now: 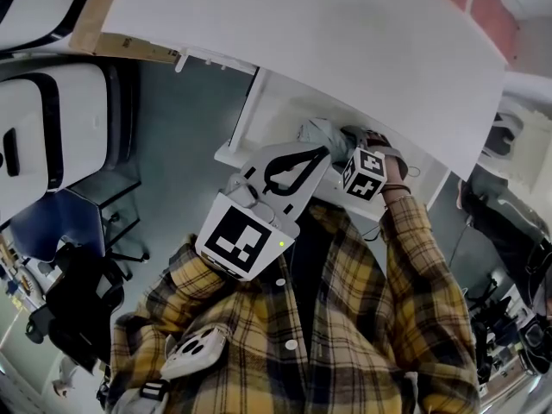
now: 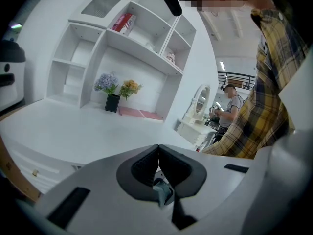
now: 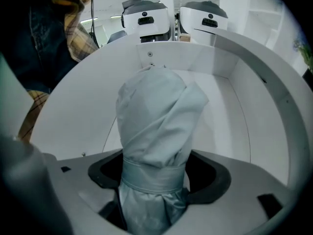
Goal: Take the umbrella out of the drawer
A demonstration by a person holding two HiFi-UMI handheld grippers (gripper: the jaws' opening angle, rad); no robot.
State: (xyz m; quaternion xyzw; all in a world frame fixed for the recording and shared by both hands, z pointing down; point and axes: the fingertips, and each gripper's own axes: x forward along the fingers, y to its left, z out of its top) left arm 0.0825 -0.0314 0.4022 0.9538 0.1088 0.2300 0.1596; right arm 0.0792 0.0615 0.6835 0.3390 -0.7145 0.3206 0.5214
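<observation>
1. Gripping the umbrella (image 3: 154, 116) with the right gripper (image 3: 154, 177); fingers clamped on the folded grey canopy right at its strap band.
2. Running the umbrella's long axis straight ahead out of those fingers, toward the back wall of the drawer (image 3: 220, 62); bundled end beyond the fingers, the rest hidden below them.
3. Sitting inside the open drawer, white walls on both sides; not yet clear of it.
4. In the head view, tucked under the edge of the white counter (image 1: 302, 24).
5. Holding nothing with the left gripper (image 2: 158, 163); fingers pressed together, aimed across the counter top toward a shelf unit (image 2: 122, 48) and flowers (image 2: 117, 88).
6. In the head view, close beside the umbrella with the left gripper tip, but idle.
7. Judged as grasp made, extraction unfinished.
8. Probably calls for drawing back and up along the umbrella's axis, toward the person's body, to clear the drawer front and counter edge; a right-gripper job.
9. Possible risk: soft fabric slipping through the fingers, or catching on the counter edge.
</observation>
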